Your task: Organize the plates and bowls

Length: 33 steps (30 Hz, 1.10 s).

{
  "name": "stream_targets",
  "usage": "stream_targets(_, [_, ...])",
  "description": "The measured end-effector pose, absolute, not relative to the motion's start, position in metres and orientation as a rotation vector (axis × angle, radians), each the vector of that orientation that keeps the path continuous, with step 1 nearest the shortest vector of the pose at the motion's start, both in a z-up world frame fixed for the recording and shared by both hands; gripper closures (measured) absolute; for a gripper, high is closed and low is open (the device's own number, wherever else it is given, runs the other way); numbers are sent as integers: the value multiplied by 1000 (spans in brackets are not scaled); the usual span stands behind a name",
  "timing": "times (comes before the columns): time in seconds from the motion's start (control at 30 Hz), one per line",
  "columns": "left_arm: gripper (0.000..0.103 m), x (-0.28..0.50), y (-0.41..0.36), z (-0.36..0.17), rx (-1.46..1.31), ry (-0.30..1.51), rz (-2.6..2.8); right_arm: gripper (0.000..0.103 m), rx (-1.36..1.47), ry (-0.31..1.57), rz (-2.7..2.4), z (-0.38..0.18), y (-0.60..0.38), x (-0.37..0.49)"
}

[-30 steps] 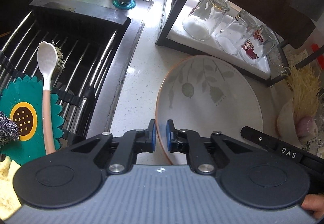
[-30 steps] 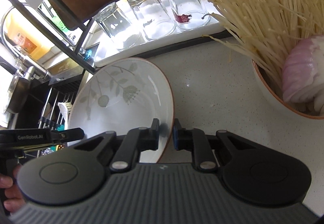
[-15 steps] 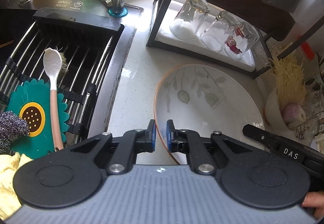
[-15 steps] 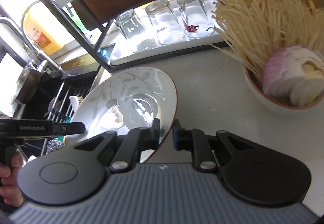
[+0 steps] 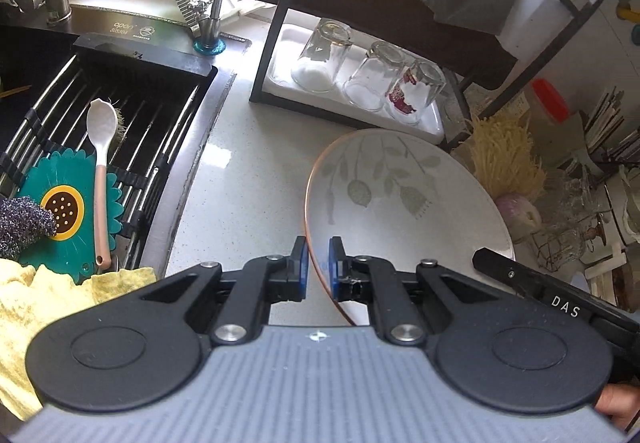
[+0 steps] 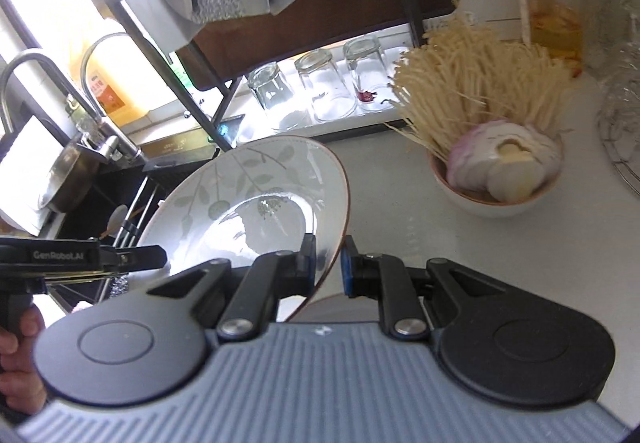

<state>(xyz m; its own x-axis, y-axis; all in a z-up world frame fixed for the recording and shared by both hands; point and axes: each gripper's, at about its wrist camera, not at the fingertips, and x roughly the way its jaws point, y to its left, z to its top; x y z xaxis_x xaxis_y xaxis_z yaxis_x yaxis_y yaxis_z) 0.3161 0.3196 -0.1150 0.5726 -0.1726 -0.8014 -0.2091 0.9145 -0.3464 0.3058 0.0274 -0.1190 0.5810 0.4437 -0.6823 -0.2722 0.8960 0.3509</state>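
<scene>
Plate (image 5: 404, 199), leaf-patterned, has risen off the speckled white counter (image 5: 248, 179) since a second ago and now tilts between both claws: left gripper (image 5: 317, 263) and right gripper (image 6: 329, 261) each pinch opposite rims. Likely heading to the black dish rack (image 5: 276, 27), over upturned glasses (image 5: 374, 77).

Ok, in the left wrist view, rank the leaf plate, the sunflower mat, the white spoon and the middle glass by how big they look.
1. Plate, though nearest the camera.
2. Sunflower mat, partly covered.
3 and 4. Spoon and middle glass: too alike to rank.
</scene>
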Motion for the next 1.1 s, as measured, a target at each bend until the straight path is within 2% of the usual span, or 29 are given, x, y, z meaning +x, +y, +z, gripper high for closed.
stream_targets(0.57, [91, 267, 275, -97, -428, 953, -49, 87, 234, 797, 367, -98, -11, 238])
stream_targets(1.1, [91, 260, 234, -137, -366, 1078, -119, 86, 201, 878, 257, -130, -38, 210])
